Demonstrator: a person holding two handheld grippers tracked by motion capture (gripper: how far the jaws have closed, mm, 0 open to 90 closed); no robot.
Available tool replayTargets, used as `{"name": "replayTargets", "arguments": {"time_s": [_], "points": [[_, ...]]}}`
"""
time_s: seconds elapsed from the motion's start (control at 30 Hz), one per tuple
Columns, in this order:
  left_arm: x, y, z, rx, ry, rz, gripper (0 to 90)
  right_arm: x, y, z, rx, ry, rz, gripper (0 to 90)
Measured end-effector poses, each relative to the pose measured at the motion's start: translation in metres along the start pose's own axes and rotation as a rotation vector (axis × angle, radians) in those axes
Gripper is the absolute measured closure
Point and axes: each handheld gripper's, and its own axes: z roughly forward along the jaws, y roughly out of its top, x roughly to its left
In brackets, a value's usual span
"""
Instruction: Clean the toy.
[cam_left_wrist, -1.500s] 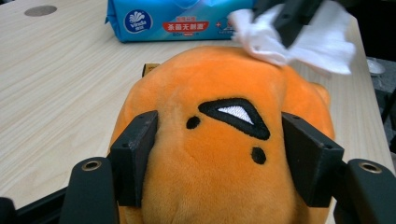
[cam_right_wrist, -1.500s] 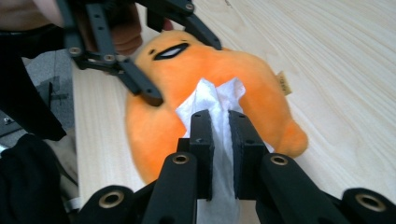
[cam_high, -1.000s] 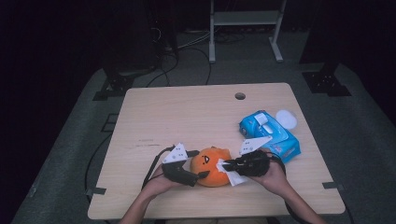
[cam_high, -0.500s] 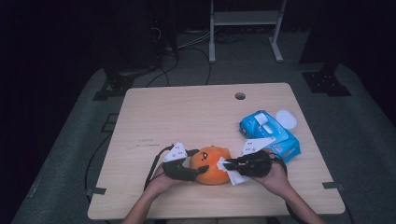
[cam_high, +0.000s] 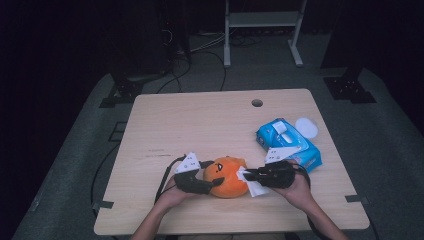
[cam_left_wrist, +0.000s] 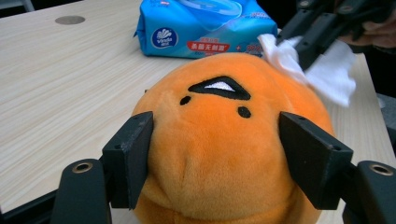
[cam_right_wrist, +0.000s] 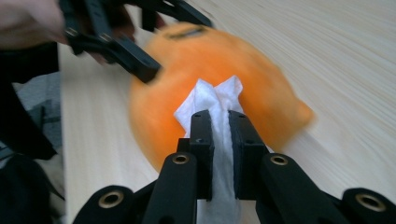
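An orange plush toy (cam_high: 227, 176) with a black stitched face sits near the table's front edge. My left gripper (cam_high: 215, 182) reaches it from the left. Its jaws have just been closing, and in the left gripper view both pads (cam_left_wrist: 133, 154) press into the plush toy's (cam_left_wrist: 219, 116) sides. My right gripper (cam_high: 245, 175) comes from the right, shut on a white wipe (cam_high: 255, 187). In the right gripper view the wipe (cam_right_wrist: 210, 100) sticks out between the jaws and lies against the plush toy (cam_right_wrist: 196, 60).
A blue pack of wet wipes (cam_high: 287, 142) lies right of the toy, just behind my right hand. A round white lid (cam_high: 306, 127) lies beside it. A cable hole (cam_high: 257, 103) sits at the table's far edge. Bare wood (cam_high: 190, 125) stretches across the left and middle.
The left gripper's jaws have drawn in on the plush toy. The right gripper with the wipe has stayed at the toy's right side, shifting only slightly.
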Motion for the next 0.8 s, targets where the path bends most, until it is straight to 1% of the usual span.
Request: {"name": "replayTargets", "arguments": {"time_s": [0.03, 0.07, 0.1, 0.13, 0.17, 0.2, 0.23, 0.27, 0.3, 0.37, 0.43, 0.47, 0.5, 0.57, 0.63, 0.67, 0.7, 0.73, 0.8], "points": [[-0.002, 0.001, 0.002, 0.001, 0.002, 0.006, 29.2, 0.004, 0.003, 0.003, -0.011, 0.023, -0.003, 80.1], [-0.004, 0.002, 0.004, -0.002, 0.003, 0.011, 29.1, 0.009, 0.005, 0.006, -0.015, 0.035, -0.013, 79.9], [-0.006, 0.003, 0.005, 0.002, 0.007, 0.018, 29.2, 0.013, 0.007, 0.009, -0.006, 0.029, -0.035, 79.9], [-0.007, 0.003, 0.005, 0.004, 0.014, 0.025, 29.1, 0.016, 0.008, 0.011, 0.003, 0.010, -0.052, 79.9], [-0.007, 0.003, 0.003, 0.007, 0.010, 0.024, 29.0, 0.016, 0.008, 0.011, 0.005, 0.003, -0.053, 80.0], [-0.006, 0.003, 0.001, 0.004, 0.006, 0.022, 28.2, 0.013, 0.007, 0.010, -0.003, 0.005, -0.033, 80.0], [-0.006, 0.004, -0.001, -0.006, -0.002, 0.029, 27.3, 0.009, 0.006, 0.008, -0.006, 0.004, -0.025, 80.0], [-0.006, 0.005, -0.005, -0.015, -0.010, 0.027, 24.4, 0.005, 0.004, 0.007, -0.009, 0.000, -0.007, 80.1], [-0.005, 0.007, -0.008, -0.020, -0.008, 0.019, 20.8, 0.002, 0.002, 0.005, -0.014, 0.001, 0.010, 80.1], [-0.004, 0.008, -0.011, -0.025, -0.010, 0.003, 17.8, -0.004, -0.003, 0.003, -0.026, -0.003, 0.037, 80.1], [-0.005, 0.007, -0.011, -0.013, -0.014, 0.016, 19.4, -0.007, -0.005, 0.001, -0.027, -0.008, 0.053, 80.1], [-0.005, 0.006, -0.010, -0.006, -0.020, 0.020, 23.4, -0.008, -0.005, 0.001, -0.034, -0.003, 0.064, 80.1], [-0.005, 0.005, -0.008, 0.002, -0.015, 0.024, 26.8, -0.007, -0.005, 0.001, -0.037, 0.003, 0.073, 80.2], [-0.006, 0.004, -0.004, 0.017, -0.004, 0.030, 30.1, -0.001, -0.003, 0.003, -0.032, -0.006, 0.064, 80.3], [-0.005, 0.004, -0.002, 0.010, 0.001, 0.030, 30.5, 0.008, 0.002, 0.005, -0.026, -0.024, 0.028, 80.4], [-0.005, 0.004, -0.002, 0.006, 0.002, 0.025, 30.6, 0.011, 0.004, 0.006, -0.032, -0.020, 0.017, 80.4], [-0.006, 0.003, -0.002, 0.004, 0.005, 0.020, 30.6, 0.013, 0.006, 0.006, -0.037, -0.007, 0.015, 80.4], [-0.006, 0.002, -0.002, 0.003, 0.008, 0.021, 30.6, 0.014, 0.007, 0.007, -0.042, -0.006, 0.014, 80.3], [-0.006, 0.002, -0.002, 0.008, 0.009, 0.029, 30.9, 0.012, 0.006, 0.006, -0.040, -0.019, 0.007, 80.2]]}}
